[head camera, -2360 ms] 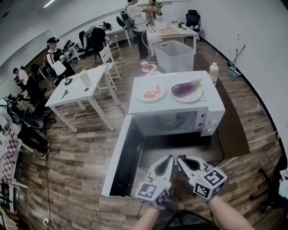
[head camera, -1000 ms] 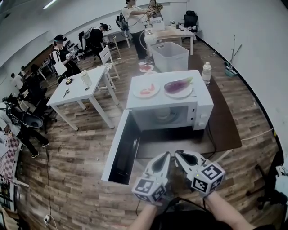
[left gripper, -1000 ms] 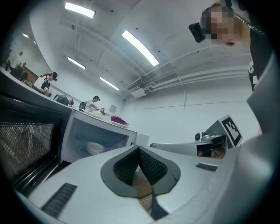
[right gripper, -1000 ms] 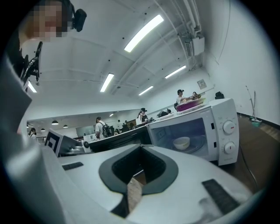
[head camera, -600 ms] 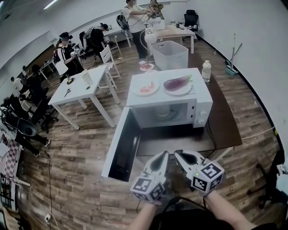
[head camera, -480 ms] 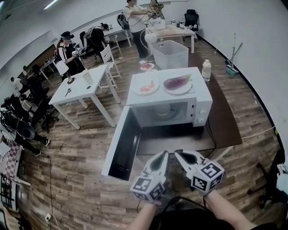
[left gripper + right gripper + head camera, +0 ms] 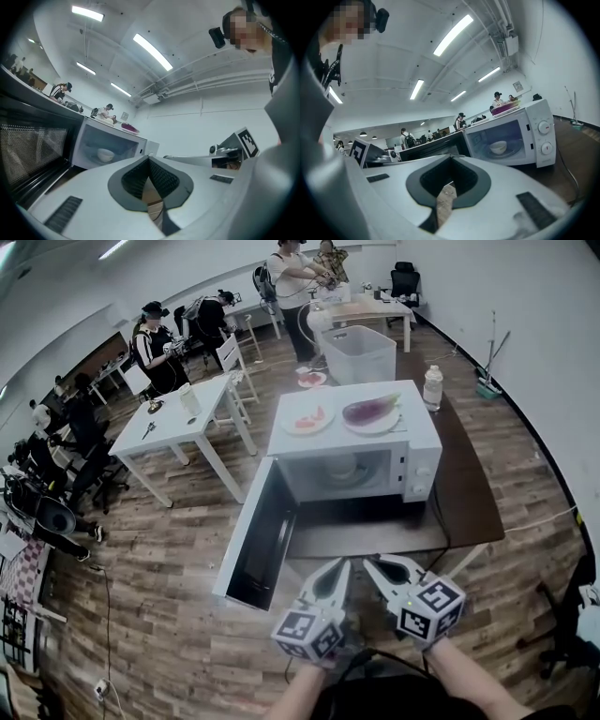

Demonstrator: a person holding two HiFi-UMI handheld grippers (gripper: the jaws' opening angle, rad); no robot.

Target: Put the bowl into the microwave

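Left gripper (image 7: 343, 562) is pointing up from the lower centre of the head view. Its jaws are pressing together at the tips and gripping nothing. In the left gripper view the dark ribbed pads are meeting in a point inside a smooth white shell. Right gripper (image 7: 368, 562) is lying just beside it, angled slightly toward it. It too is closing tight on nothing, and its ribbed pads are touching at the tip.

Beyond the tips, the microwave (image 7: 420, 474) is standing at the centre of the frame, well apart from both grippers. It is a boxy white unit with two round knobs on the right of its front. Its door (image 7: 258, 545) is hanging wide open toward the lower left, showing a dark meshed window. The bowl (image 7: 342, 468), pale and rounded, is sitting inside the cavity on the turntable.

Two round white plates are lying side by side on the flat top. The plate on the right (image 7: 394, 427) is carrying a glossy purple eggplant (image 7: 370, 409), and the plate on the left (image 7: 292, 426) is carrying red pieces (image 7: 311, 417).

A dark mat (image 7: 478, 493) is spreading under the microwave over the wood-plank floor (image 7: 159, 549). A clear bottle (image 7: 432, 387) and a white tub (image 7: 364, 352) are standing behind it, toward the top. A white table (image 7: 173, 432) is standing at the upper left, with several people around it.
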